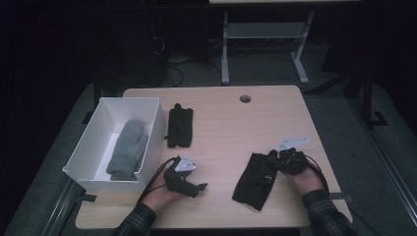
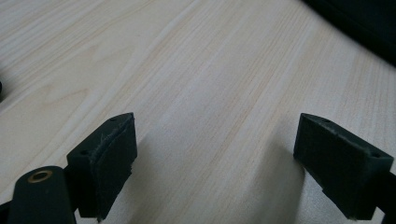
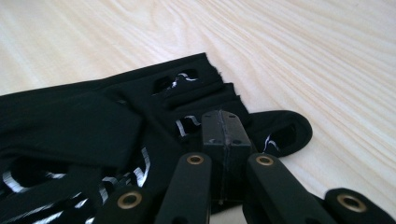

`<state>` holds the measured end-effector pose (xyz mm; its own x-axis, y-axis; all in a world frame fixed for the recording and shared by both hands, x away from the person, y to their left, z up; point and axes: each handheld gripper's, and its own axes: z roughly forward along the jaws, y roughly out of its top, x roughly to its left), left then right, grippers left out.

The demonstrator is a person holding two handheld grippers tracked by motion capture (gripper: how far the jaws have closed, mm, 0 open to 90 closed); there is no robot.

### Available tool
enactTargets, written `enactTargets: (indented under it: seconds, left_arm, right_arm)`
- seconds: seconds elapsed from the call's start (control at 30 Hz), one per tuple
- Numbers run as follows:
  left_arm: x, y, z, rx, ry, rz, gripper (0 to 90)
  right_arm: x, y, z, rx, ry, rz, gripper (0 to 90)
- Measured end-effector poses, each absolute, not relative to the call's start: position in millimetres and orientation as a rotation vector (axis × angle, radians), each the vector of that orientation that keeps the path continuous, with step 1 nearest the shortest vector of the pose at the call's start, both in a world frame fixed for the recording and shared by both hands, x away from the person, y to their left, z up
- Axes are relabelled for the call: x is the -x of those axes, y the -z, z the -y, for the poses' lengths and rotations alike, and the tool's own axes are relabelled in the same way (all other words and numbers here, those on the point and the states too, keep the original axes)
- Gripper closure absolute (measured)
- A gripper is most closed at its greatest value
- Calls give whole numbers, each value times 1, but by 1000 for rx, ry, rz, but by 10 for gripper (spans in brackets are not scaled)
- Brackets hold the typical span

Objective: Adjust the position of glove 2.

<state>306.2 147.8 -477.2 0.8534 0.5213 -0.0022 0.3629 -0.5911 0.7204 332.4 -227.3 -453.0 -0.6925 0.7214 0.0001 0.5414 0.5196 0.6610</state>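
High view: right gripper (image 1: 272, 158), jaws clamped on a black glove (image 1: 255, 181), seems mid-carry; next, leftward to white box (image 1: 150, 140). Left gripper (image 1: 199, 187) gapes wide, empty.

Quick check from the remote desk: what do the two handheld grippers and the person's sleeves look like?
Both grippers, left gripper and right gripper, are matte black with a grey three-cornered plate on top and a thin black cable. Black padded fingertips, brass-coloured rivets at the linkages. Dark plaid sleeves.
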Motion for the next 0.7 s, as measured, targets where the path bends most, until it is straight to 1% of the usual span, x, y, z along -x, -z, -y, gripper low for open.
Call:
enactTargets:
  seconds: [0.2, 0.23, 0.4, 0.43, 0.53, 0.57, 0.63, 0.67, 0.7]
  left_arm:
    - [-306, 477, -148, -2264, -268, -640, 127]
    - [-306, 477, -147, -2264, -268, -638, 126]
    - [-306, 477, -147, -2269, -270, -642, 126]
    - [-306, 477, -146, -2267, -271, -641, 126]
    - [-306, 477, -145, -2268, -273, -638, 126]
    - [-306, 477, -144, -2267, -270, -637, 126]
    - [-306, 476, -143, -2283, -264, -640, 129]
    - [-306, 475, -142, -2292, -262, -637, 140]
    - [-306, 474, -141, -2292, -258, -639, 157]
  right_arm:
    - [-348, 461, 210, -1017, -958, -2534, 900]
    - [-353, 462, 201, -988, -967, -2548, 900]
    - [-357, 463, 190, -963, -1015, -2560, 894]
    - [-355, 462, 190, -959, -1019, -2557, 866]
    - [-352, 457, 198, -984, -1063, -2513, 729]
    - [-350, 455, 204, -1001, -1072, -2477, 631]
    - [-347, 455, 212, -1021, -1083, -2437, 528]
    - [-341, 458, 222, -1055, -1083, -2419, 423]
    - [-339, 459, 227, -1068, -1068, -2420, 398]
